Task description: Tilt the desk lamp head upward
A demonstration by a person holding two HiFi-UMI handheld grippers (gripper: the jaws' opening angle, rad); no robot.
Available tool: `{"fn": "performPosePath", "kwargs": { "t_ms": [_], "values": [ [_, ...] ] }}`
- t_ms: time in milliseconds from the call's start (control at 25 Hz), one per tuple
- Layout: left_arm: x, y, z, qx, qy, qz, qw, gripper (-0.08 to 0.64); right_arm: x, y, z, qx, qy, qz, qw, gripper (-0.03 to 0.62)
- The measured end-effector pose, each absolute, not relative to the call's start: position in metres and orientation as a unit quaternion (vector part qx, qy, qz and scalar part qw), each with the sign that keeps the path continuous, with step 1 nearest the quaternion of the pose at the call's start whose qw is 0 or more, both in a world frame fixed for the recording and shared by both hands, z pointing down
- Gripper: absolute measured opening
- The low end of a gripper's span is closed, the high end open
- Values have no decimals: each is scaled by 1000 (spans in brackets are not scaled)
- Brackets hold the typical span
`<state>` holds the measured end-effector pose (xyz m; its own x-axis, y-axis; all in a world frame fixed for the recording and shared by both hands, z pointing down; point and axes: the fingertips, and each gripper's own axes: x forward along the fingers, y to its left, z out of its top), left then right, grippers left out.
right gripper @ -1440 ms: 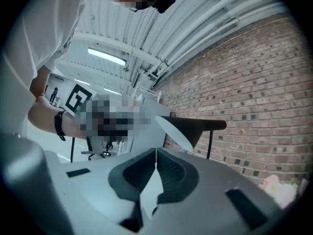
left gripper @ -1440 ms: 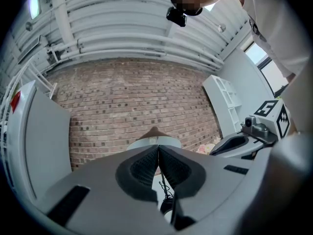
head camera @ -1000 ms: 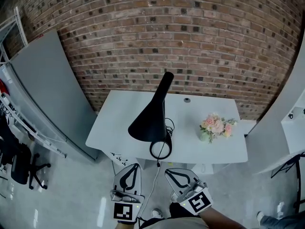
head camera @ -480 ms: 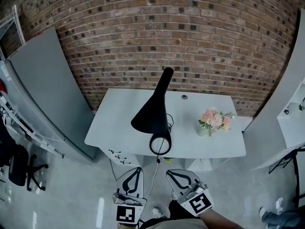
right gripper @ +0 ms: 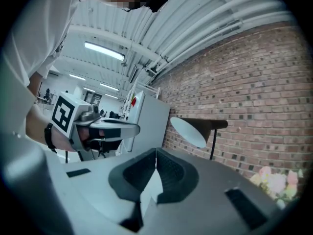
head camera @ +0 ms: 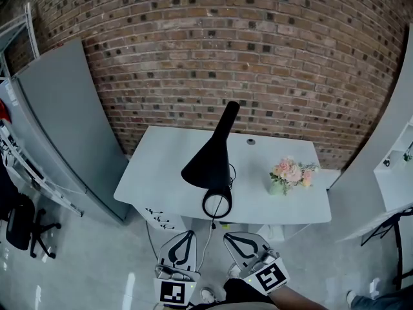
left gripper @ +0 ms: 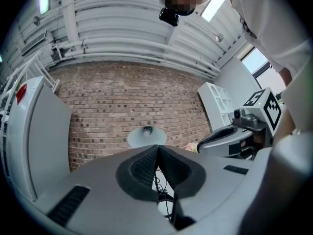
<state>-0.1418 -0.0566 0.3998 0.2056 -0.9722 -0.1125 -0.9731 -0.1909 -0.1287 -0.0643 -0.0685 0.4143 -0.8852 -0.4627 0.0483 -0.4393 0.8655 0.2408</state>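
Observation:
A black desk lamp [head camera: 211,160] stands on the white desk [head camera: 161,173], its cone-shaped head tilted down toward the front edge over its round ring base [head camera: 217,205]. In the left gripper view the lamp head [left gripper: 146,137] faces me with its pale inside; the right gripper view shows the lamp head [right gripper: 191,130] from the side. Both grippers hang below the desk's front edge, apart from the lamp. My left gripper [head camera: 185,236] is shut and empty. My right gripper [head camera: 230,238] is shut and empty too.
A small vase of pink flowers [head camera: 291,174] stands on the desk's right part. A cable [head camera: 208,237] drops from the lamp base over the front edge. A grey cabinet [head camera: 61,121] stands left, white shelving [head camera: 395,173] right, a brick wall behind.
The view has shifted slightly; the desk and lamp sit a little higher and farther in frame. Both grippers stay shut, low in front of the desk.

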Motion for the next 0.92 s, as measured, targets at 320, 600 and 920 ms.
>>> {"fn": "performPosePath", "kwargs": {
  "t_ms": [320,600,920],
  "values": [
    [-140,-54,405,-774,627,1,89,8,-65,-65,421,237,-966,-93,53,18],
    [-141,-51,402,-770,631,2,92,8,-66,-63,421,235,-966,-94,55,18],
    [-140,-44,409,-773,631,9,70,8,-66,-57,424,235,-966,-93,61,18]
  ]
}}
